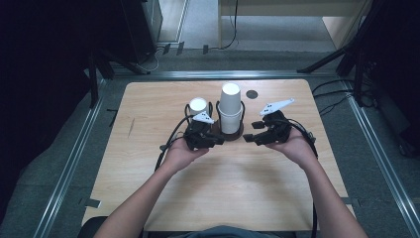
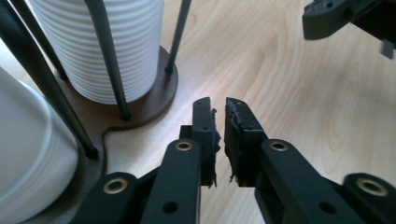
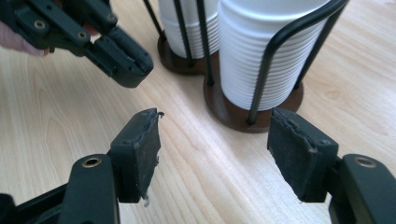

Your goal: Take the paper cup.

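We hold our left gripper [image 1: 216,137] with its jaws nearly together on nothing, just left of the tall stack of white ribbed paper cups [image 1: 230,108] in the black wire holder on a dark wooden base [image 1: 232,133]. Our right gripper [image 1: 250,132], jaws wide apart, sits just right.

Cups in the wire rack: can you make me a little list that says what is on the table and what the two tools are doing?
Table: light wooden table
Rack: black wire cup holder on a brown base, two slots
Tall stack: white ribbed cups in the slot nearer the right tool
Short stack: white cups in the other slot
Left tool: jaws almost together, holding nothing, beside the base
Right tool: jaws wide apart, holding nothing, facing the tall stack
Touching cups: neither tool
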The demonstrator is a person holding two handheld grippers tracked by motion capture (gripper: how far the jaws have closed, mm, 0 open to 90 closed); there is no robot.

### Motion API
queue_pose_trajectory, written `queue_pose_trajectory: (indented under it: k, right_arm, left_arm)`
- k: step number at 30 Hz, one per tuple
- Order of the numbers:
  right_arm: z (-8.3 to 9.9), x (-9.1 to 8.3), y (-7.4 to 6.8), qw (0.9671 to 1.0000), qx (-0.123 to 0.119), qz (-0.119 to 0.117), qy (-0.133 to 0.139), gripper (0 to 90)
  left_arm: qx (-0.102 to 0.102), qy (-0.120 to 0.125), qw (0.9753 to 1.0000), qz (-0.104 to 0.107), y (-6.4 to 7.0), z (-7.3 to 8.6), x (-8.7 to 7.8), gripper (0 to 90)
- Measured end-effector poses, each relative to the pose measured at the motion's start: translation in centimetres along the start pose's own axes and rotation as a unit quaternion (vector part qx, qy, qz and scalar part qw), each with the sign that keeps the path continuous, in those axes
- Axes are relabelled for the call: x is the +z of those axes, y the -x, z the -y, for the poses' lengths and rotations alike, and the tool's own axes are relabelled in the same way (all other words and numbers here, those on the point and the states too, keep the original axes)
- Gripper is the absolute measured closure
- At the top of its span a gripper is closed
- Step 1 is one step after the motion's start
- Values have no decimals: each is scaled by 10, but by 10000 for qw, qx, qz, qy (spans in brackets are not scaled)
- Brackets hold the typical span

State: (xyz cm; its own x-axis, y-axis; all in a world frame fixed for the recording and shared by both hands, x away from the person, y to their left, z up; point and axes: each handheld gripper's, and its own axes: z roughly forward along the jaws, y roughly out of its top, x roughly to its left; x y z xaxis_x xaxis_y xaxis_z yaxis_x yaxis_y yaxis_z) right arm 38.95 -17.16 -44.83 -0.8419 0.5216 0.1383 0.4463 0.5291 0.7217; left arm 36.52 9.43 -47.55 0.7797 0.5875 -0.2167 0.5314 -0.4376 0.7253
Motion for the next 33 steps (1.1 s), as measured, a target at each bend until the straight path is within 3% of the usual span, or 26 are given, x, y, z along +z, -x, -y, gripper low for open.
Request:
queue_pose_trajectory:
  k: [2, 8, 12, 23, 28, 33]
  right_arm:
    - [-3, -2, 3, 9999, 86, 66, 0, 347]
    - [-16, -9, 13, 9998, 65, 169, -40, 343]
    - [-30, -14, 17, 9999, 54, 152, 41, 341]
    - [-66, -17, 25, 9996, -127, 253, 82, 315]
    - [-82, -17, 30, 9994, -124, 235, 230, 314]
    - [-98, -8, 30, 9995, -190, 174, 162, 264]
  left_arm:
    - [0, 44, 9999, -122, 2, -1, 1, 849]
    - [-248, 142, 9995, -138, -1, -9, 3, 893]
    - [-238, 28, 9995, -194, -3, -20, 5, 893]
    - [-487, 426, 9976, -238, -11, -41, 7, 894]
    - [-469, 381, 9976, -334, -15, -45, 10, 894]
    - [-440, 327, 9976, -422, -17, -46, 14, 893]
